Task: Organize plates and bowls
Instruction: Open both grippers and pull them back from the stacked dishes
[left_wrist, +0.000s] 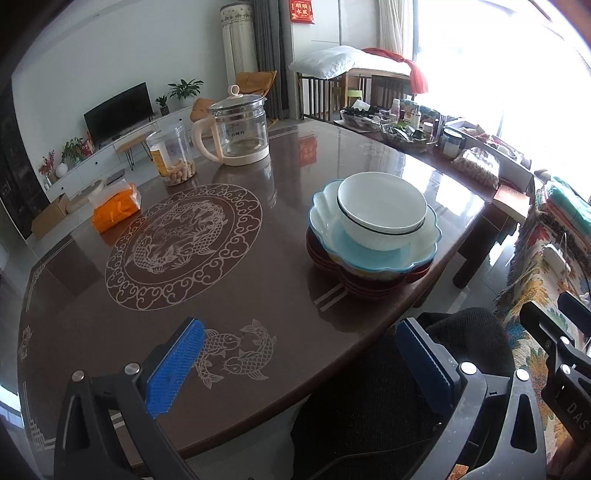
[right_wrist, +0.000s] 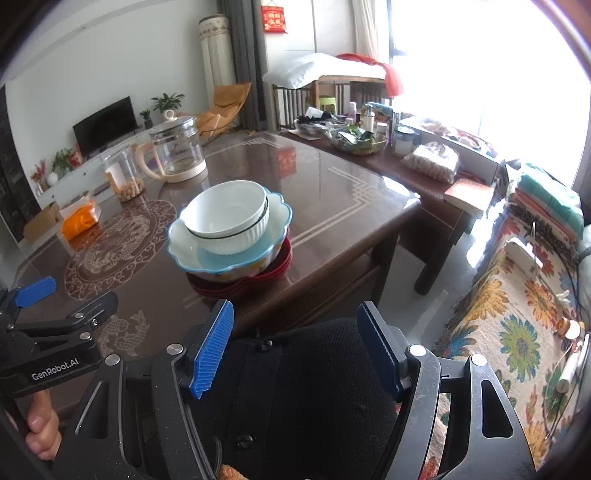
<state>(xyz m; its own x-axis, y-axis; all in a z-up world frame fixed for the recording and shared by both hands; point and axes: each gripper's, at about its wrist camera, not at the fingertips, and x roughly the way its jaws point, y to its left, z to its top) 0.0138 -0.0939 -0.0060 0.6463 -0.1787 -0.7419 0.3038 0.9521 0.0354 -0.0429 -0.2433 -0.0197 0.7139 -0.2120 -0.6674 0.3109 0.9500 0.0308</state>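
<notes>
Three pieces of crockery are sitting nested in one stack near the desk (left_wrist: 258, 295) edge, as the left wrist view is showing it: a white bowl (left_wrist: 380, 206) is resting inside a pale blue scalloped bowl (left_wrist: 373, 243), which is sitting on a pile of dark red plates (left_wrist: 369, 284). The left gripper (left_wrist: 295, 373) is hanging released, its blue pads spread wide with nothing between them, well apart from the stack and over the near desk edge. A glass kettle (left_wrist: 240, 129), a plastic jar (left_wrist: 173, 155) and an orange packet (left_wrist: 116, 208) are standing farther back, clear of the stack.

From the right wrist view the same stack is appearing ahead and a little to the left: the white bowl (right_wrist: 227, 216) is leaning slightly inside the scalloped bowl (right_wrist: 229, 254), with the red plates (right_wrist: 240, 286) showing beneath. The right gripper (right_wrist: 295, 350) is likewise released, jaws apart and empty, over dark fabric below the desk edge. The left gripper (right_wrist: 55, 302) is showing at the left edge, a hand (right_wrist: 40, 432) holding its handle.

Judging by the glaze, these pieces are looking stiff, smooth and breakable, and the stack together is probably heavy. The rims are seeming the sensible place to pinch, one piece at a time, since the tilted white bowl could slide if the lower bowl is lifted first.
</notes>
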